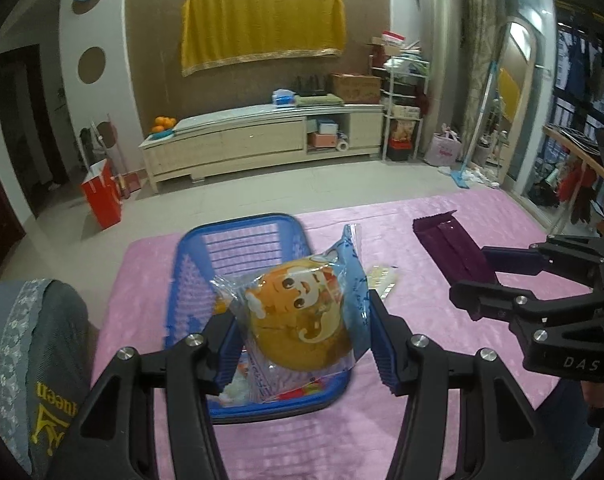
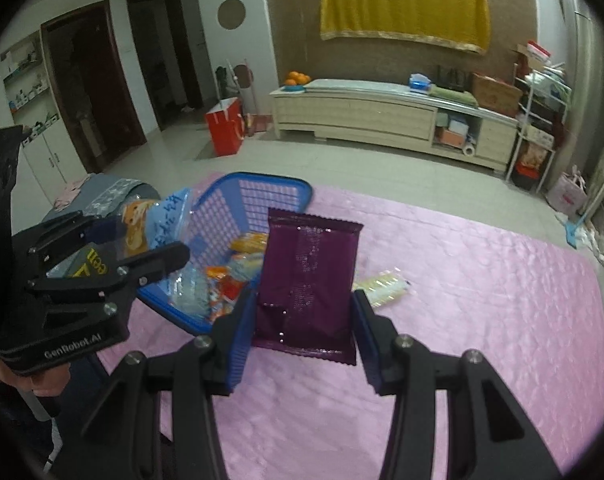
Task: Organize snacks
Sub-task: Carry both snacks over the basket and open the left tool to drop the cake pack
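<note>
My left gripper (image 1: 302,340) is shut on a clear-blue packet holding an orange cake with a cartoon face (image 1: 302,320), held above the blue plastic basket (image 1: 242,240). The basket (image 2: 258,196) holds several small snack packets (image 2: 226,280). My right gripper (image 2: 302,320) is shut on a dark purple snack packet (image 2: 307,272), held upright above the pink tablecloth to the right of the basket. The purple packet also shows in the left wrist view (image 1: 449,248). A pale yellow packet (image 2: 383,286) lies on the cloth beside the basket.
The pink tablecloth (image 2: 461,320) covers the table. A grey cushioned chair back (image 1: 34,352) stands at the table's left. Beyond the table are a tiled floor, a red bag (image 2: 224,128) and a long low cabinet (image 2: 381,116).
</note>
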A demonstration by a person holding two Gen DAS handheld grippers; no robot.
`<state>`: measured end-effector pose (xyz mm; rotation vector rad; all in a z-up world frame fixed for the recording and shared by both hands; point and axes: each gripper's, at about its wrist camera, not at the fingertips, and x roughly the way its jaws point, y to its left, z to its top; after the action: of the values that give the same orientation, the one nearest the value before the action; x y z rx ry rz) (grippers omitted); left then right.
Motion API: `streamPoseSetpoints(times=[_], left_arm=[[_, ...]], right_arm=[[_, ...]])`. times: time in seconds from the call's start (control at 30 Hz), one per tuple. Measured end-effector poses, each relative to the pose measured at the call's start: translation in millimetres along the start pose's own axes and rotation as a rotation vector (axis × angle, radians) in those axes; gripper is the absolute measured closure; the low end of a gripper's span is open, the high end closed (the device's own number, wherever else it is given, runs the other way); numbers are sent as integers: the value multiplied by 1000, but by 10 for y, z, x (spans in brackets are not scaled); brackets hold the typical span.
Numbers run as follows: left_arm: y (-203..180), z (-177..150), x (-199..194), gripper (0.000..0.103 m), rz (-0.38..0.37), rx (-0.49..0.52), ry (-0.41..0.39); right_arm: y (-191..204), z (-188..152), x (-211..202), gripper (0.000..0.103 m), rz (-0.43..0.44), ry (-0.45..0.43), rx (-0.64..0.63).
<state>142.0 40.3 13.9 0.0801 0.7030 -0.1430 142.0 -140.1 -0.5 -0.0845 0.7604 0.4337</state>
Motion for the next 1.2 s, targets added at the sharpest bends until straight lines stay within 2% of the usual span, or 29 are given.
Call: streamPoseSetpoints(times=[0.1, 0.47, 0.73, 0.97, 1.07, 1.2], left_arm=[[241, -32, 27, 50, 26, -30, 19], [643, -242, 298, 50, 12, -99, 105], [662, -355, 602, 49, -44, -118, 166], [641, -412, 765, 48, -54, -124, 211], [612, -430, 796, 46, -51, -113, 224], [615, -421, 800, 33, -51, -130, 228]], right_arm=[[137, 66, 153, 51, 19, 15, -11], [489, 137, 686, 51, 47, 90, -60], [413, 54, 926, 51, 14, 150, -51], [339, -15, 915, 51, -4, 177, -37], [329, -12, 883, 51, -8, 173, -28], [317, -25, 831, 51, -10, 167, -23]])
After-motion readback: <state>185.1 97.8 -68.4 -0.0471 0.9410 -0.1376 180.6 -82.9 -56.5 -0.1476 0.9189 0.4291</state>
